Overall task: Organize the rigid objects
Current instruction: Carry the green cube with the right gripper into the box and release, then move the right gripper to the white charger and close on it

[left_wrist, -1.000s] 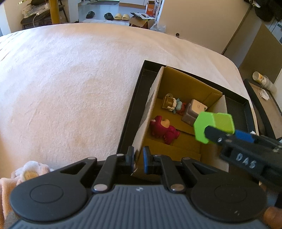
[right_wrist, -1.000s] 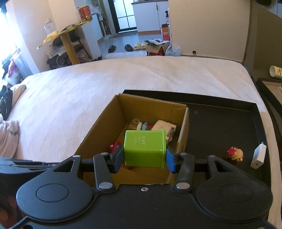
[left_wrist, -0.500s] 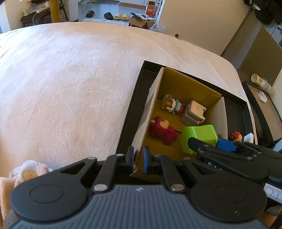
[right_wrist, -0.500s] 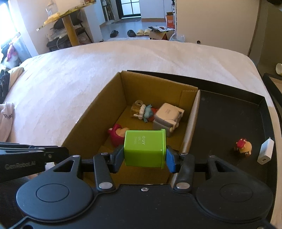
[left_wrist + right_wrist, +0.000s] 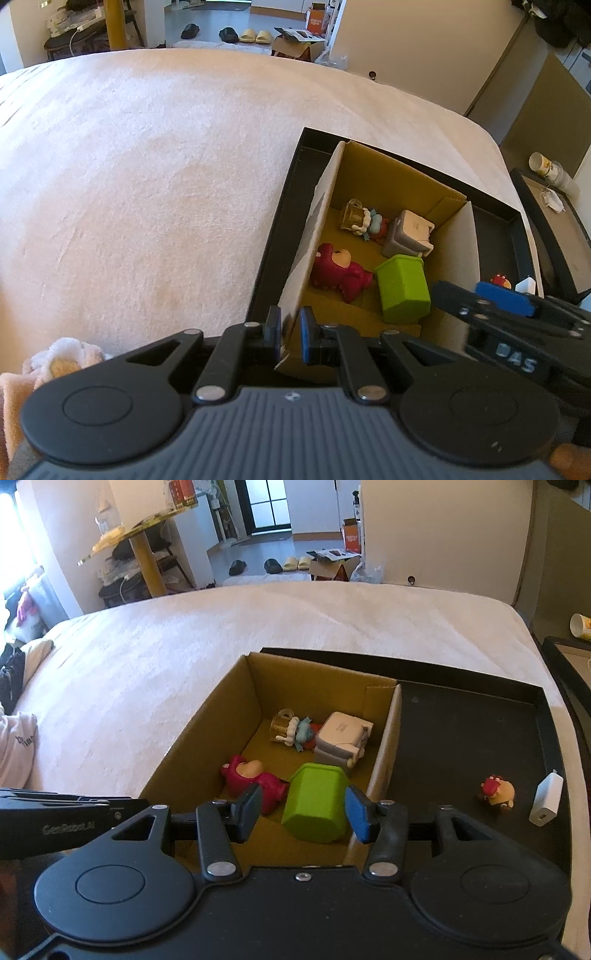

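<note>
Release complete: right gripper [image 5: 302,812] jaws now spreading clear of green cube [image 5: 317,802], which half a second ago was clamped; cube resting inside cardboard box [image 5: 384,746] beside red figure [image 5: 248,777]. Left gripper [image 5: 289,334] still pinching box wall. Small figure [image 5: 496,792] and white charger [image 5: 546,799] waiting on black tray [image 5: 461,731].

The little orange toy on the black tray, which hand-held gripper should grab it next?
Probably the right hand-held gripper: it is open, having let go of the green box, and the orange toy lies on its side. The left hand-held gripper is clamped on the cardboard box wall.

White charger [image 5: 527,285] mostly hidden behind right hand-held gripper [image 5: 491,306].
</note>
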A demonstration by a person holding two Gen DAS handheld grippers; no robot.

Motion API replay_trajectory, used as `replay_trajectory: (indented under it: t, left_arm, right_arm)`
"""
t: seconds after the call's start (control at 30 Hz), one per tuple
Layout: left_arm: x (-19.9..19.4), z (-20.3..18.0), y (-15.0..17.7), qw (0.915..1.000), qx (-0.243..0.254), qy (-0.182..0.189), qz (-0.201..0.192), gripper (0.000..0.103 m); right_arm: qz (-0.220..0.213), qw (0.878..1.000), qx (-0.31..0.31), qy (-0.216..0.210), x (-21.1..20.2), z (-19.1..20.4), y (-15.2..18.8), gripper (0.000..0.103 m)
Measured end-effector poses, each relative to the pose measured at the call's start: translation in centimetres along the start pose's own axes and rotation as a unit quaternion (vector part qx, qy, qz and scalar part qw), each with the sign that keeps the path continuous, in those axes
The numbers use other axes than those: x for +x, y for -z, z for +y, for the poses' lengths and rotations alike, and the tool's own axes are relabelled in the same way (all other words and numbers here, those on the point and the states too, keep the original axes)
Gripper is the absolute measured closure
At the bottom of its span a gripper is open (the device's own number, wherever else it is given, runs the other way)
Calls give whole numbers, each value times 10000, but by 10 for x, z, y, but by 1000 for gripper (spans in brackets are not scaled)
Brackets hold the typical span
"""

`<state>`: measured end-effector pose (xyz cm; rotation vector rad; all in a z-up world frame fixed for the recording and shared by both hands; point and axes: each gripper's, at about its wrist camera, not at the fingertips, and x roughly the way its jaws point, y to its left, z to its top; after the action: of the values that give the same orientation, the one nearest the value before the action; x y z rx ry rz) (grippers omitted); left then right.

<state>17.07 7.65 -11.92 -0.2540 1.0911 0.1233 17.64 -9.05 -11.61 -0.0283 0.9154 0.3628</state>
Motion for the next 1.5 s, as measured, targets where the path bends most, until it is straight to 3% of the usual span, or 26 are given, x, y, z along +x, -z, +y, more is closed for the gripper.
replay_trajectory:
  t: [0.93,1.5]
  left_arm:
    - [3,-15,1,9986,241,-469,48,93]
    - [2,-22,3,9967,412,-694,14,93]
  right_arm:
    - [-427,9957,783,235,-30,-86,24,44]
    - [-706,9874,1031,970,-18,-147,53,43]
